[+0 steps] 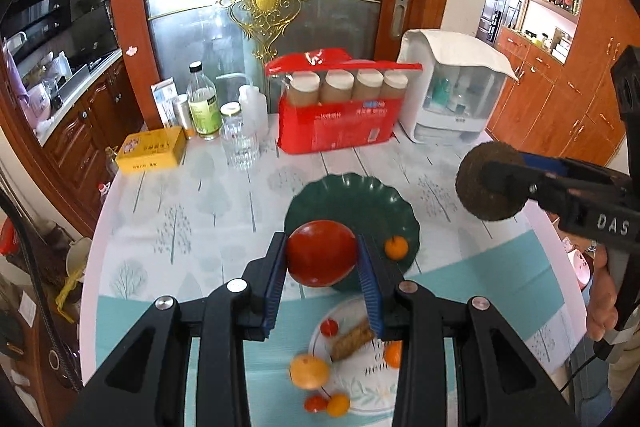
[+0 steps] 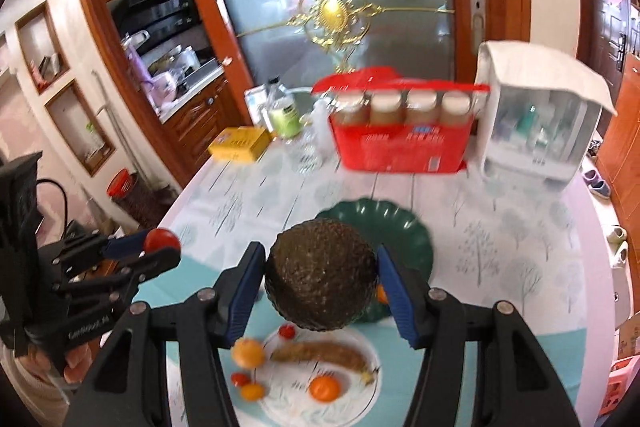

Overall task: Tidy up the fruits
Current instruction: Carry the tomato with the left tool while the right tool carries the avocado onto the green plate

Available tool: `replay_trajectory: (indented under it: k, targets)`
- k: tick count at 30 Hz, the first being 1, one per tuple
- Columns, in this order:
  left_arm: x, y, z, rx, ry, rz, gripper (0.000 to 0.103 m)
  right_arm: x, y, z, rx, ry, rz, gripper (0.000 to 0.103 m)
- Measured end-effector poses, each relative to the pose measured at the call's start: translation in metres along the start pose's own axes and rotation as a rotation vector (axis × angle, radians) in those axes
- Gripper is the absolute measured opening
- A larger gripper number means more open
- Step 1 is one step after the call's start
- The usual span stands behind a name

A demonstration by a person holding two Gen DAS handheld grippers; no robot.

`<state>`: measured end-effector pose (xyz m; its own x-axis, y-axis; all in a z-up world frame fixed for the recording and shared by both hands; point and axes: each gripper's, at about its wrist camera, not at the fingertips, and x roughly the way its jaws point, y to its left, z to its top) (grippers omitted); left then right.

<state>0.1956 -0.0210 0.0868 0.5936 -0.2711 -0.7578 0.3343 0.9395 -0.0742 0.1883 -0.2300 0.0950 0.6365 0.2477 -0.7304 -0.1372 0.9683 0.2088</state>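
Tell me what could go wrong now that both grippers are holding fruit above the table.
The round red tomato is pinched only at its sides and could slip onto the white plate below. The dark avocado hides most of the green plate, so placing it may knock the small orange fruit.

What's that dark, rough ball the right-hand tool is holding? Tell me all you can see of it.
The dark fruit looks like an avocado: rounded, brownish-green, with a pebbly matte skin. The right gripper clamps it, a blue pad pressed on each side. It hangs in the air above the table, in front of the green plate. Nothing else touches it.
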Motion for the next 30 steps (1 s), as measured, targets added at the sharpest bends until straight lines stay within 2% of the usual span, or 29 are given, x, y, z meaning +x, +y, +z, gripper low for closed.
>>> replay_trajectory:
  k: [6, 12, 21, 30]
  targets:
    - [0.035, -0.003, 0.029, 0.001, 0.045, -0.001, 0.033, 0.034, -0.018, 0.037, 0.013, 0.005, -0.069, 0.058]
    - [0.098, -0.009, 0.030, 0.002, 0.127, -0.007, 0.033, 0.094, -0.044, 0.046, 0.053, 0.068, -0.127, 0.058]
    - [0.206, -0.010, -0.008, -0.054, 0.283, -0.049, 0.034, 0.187, -0.078, 0.016, 0.118, 0.222, -0.171, 0.057]
    - [0.272, -0.019, -0.054, -0.076, 0.407, -0.078, 0.034, 0.245, -0.086, -0.017, 0.113, 0.341, -0.187, 0.053]
